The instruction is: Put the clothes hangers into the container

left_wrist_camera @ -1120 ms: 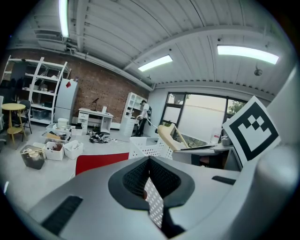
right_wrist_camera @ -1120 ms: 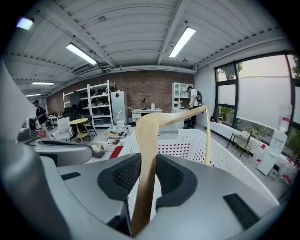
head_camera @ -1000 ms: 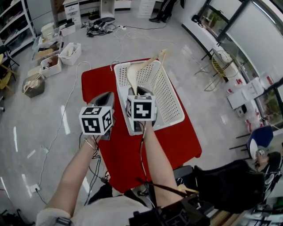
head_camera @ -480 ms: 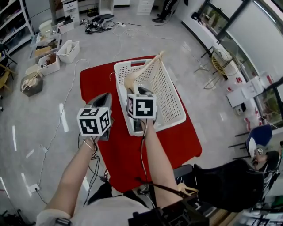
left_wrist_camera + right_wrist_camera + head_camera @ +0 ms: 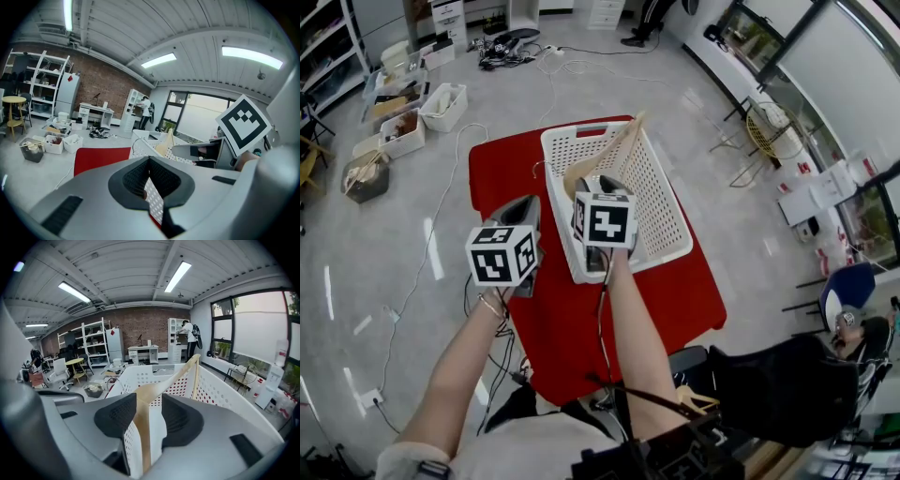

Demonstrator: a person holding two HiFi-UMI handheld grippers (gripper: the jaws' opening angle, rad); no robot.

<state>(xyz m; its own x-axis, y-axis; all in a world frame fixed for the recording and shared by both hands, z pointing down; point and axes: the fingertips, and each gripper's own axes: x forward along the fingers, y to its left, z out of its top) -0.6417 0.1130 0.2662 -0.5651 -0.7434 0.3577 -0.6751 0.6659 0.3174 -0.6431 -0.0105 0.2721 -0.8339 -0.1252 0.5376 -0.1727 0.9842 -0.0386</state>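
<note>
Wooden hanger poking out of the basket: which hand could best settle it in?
Probably right. The right gripper has just been opening its fingers, with the hanger between them, over the basket. The left gripper is shut, off beside the basket.

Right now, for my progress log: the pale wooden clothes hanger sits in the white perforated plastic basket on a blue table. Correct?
Not quite: the table is red, not blue, as the head view shows. The pale wooden clothes hanger does sit in the white perforated plastic basket.

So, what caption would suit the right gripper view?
Right gripper, jaws just opening, wooden hanger between them, over white basket.
</note>
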